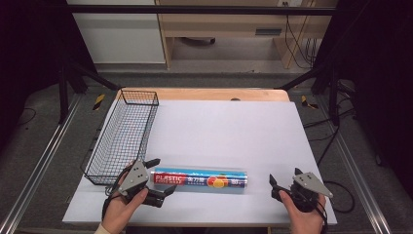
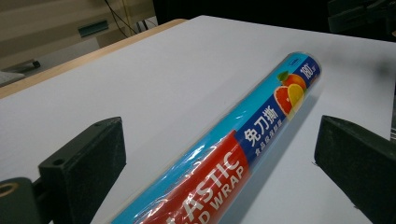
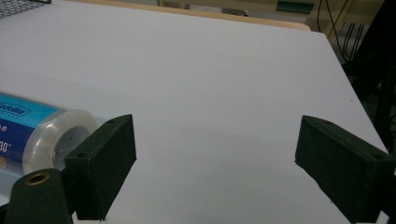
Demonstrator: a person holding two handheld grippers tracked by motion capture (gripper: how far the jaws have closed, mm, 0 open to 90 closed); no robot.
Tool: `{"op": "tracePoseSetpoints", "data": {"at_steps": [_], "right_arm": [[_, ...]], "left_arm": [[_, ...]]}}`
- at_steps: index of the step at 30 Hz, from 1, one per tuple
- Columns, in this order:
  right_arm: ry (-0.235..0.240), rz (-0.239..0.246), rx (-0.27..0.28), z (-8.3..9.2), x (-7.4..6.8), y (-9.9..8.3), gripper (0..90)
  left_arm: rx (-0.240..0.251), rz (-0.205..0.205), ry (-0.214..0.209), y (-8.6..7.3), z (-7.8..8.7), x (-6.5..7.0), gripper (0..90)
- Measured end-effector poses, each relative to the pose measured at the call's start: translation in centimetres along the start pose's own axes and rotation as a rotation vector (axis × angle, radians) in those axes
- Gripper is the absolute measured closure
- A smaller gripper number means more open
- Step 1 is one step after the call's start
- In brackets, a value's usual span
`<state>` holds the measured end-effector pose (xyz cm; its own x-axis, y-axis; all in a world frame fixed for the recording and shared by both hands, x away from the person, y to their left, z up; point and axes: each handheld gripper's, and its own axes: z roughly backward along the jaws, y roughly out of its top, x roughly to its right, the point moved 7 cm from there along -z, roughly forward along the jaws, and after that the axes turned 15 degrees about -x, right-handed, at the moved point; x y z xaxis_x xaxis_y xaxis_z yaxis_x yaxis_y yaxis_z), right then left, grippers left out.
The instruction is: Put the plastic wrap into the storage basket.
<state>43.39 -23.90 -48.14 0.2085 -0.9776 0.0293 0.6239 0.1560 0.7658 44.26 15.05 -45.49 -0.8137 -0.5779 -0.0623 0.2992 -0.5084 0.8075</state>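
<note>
A long roll of plastic wrap in blue and red packaging lies flat on the white table near the front edge. My left gripper stands open around the roll's left end, one jaw on each side and neither touching. In the left gripper view the roll runs away from me between the spread jaws of that gripper. My right gripper is open and holds nothing, a short way right of the roll's other end. In the right gripper view the roll's clear end cap sits just left of the open gripper.
A black wire basket stands along the table's left side, its near corner just behind my left gripper, and its mesh also shows far off. The white table cover stretches behind the roll. Beyond the table's far wooden edge are cables and furniture.
</note>
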Motion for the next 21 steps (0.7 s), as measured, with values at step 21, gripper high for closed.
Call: {"op": "tracePoseSetpoints", "data": {"at_steps": [21], "right_arm": [[0.043,-0.009,-0.002,-0.2,-0.3,-0.4,14.4]], "left_arm": [[-0.2,-0.26,-0.039,3.4,-1.2,0.8,3.4]]}}
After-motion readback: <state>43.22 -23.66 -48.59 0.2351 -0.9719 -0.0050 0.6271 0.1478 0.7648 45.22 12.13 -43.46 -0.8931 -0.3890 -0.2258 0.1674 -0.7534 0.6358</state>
